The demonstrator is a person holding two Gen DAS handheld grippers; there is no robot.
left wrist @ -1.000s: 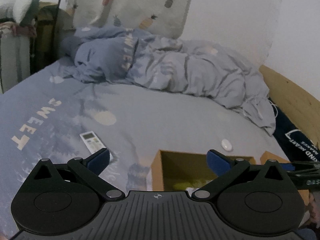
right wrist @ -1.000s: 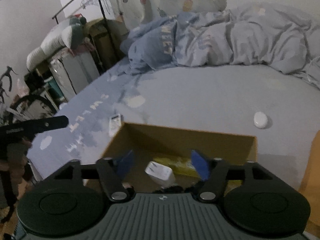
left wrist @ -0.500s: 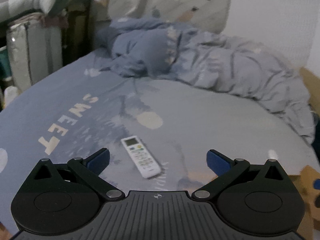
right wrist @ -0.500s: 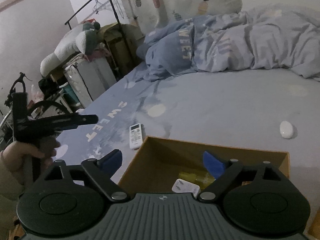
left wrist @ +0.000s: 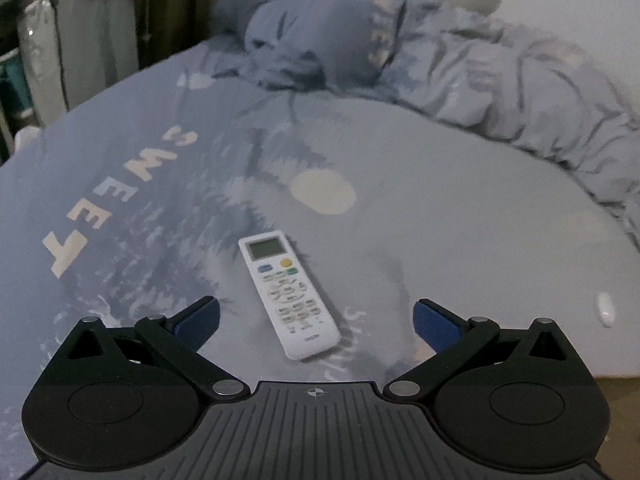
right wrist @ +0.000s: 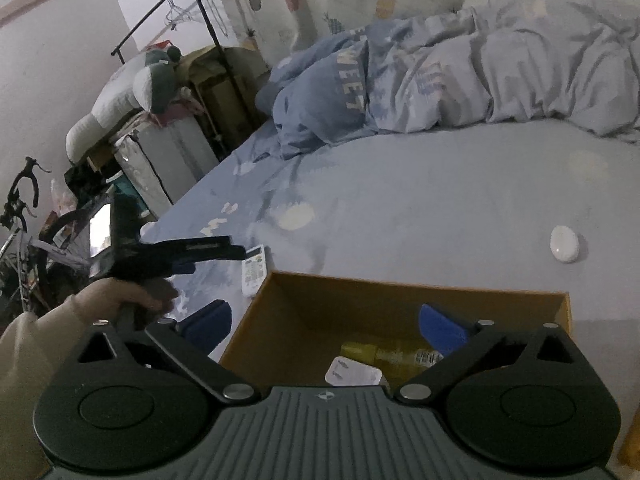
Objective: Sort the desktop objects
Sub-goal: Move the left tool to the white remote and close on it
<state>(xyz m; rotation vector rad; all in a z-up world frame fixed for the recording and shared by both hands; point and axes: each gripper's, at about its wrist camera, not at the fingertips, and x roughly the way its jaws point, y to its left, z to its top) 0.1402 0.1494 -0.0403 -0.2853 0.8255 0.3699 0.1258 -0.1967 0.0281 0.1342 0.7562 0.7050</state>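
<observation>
A white remote control (left wrist: 289, 293) lies flat on the blue bedsheet, between and just ahead of my open, empty left gripper (left wrist: 316, 320). It also shows in the right wrist view (right wrist: 253, 269), left of an open cardboard box (right wrist: 400, 286). My right gripper (right wrist: 326, 324) is open and empty above the box's near side. In the box lie a yellow bottle (right wrist: 384, 354) and a white charger (right wrist: 354, 372). A small white oval object (right wrist: 564, 244) lies on the sheet beyond the box; it also shows in the left wrist view (left wrist: 604, 308).
A crumpled blue duvet (right wrist: 460, 80) lies across the far side of the bed. Left of the bed stand a clothes rack (right wrist: 200, 12), storage bags (right wrist: 160, 152) and a bicycle (right wrist: 20, 208). The left gripper held by a hand (right wrist: 176, 256) shows in the right wrist view.
My left gripper has swung left from the box to face the remote and come closer to it. My right gripper has drawn back and up from the box, its fingers opening wider.
</observation>
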